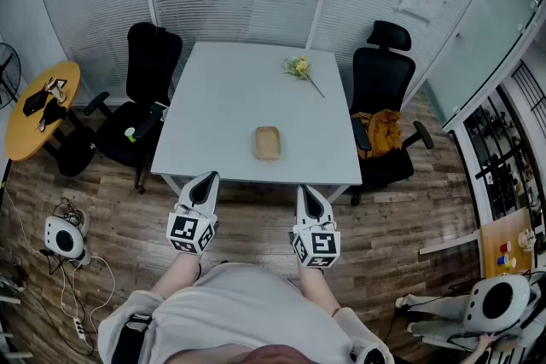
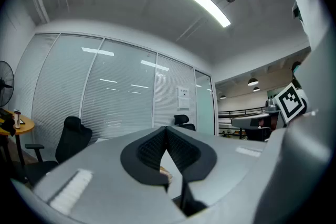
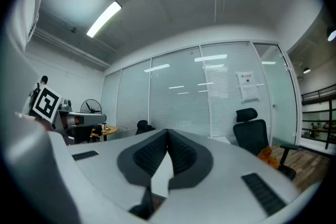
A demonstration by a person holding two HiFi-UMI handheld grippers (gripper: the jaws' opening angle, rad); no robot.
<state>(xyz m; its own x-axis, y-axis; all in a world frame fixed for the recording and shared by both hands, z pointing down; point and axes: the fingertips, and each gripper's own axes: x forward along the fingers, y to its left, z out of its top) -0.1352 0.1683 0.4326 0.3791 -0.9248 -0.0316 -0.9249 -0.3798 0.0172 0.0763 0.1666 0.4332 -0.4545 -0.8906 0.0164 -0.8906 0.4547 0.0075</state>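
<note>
Two tools clenched empty, left tool (image 1: 206,177) and right tool (image 1: 307,189), before one tray (image 1: 267,142), one flower (image 1: 299,68).

The small tan wooden tray (image 1: 267,142) lies on the white rectangular desk (image 1: 213,89) near its front edge, and the yellow flower sprig (image 1: 299,67) lies behind it, rightward. Before that edge (off the desk) hang the left claw (image 1: 206,179) and the right claw (image 1: 308,190), either side of the tray. A black office chair (image 1: 147,64) stands left of the desk.
</note>
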